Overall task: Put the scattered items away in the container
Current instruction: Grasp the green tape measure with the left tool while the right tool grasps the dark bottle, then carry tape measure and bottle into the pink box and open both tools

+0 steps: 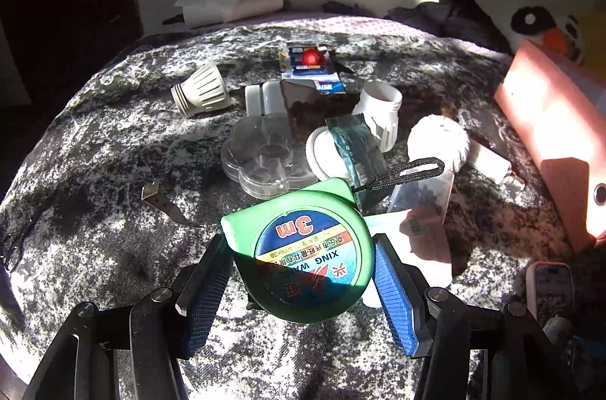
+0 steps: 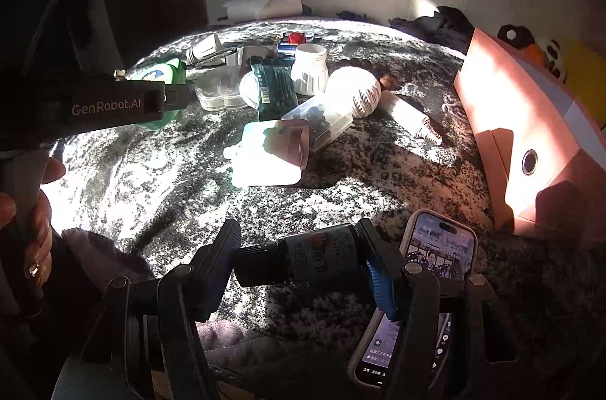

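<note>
Pinching a green tape measure [image 1: 303,248], left fingers [image 1: 206,290]; right fingers [image 2: 380,280] clamp a dark bottle [image 2: 303,260].

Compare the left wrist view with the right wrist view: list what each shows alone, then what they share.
Left wrist only: the left gripper clamped on the green tape measure, with its bent metal tape tip sticking out.

Right wrist only: the right gripper clamped on a dark bottle, a person's hand on the other handle, and a second phone below the first.

Both: the pink box, white ball of string, clear flower-shaped case and red-topped battery pack.
</note>
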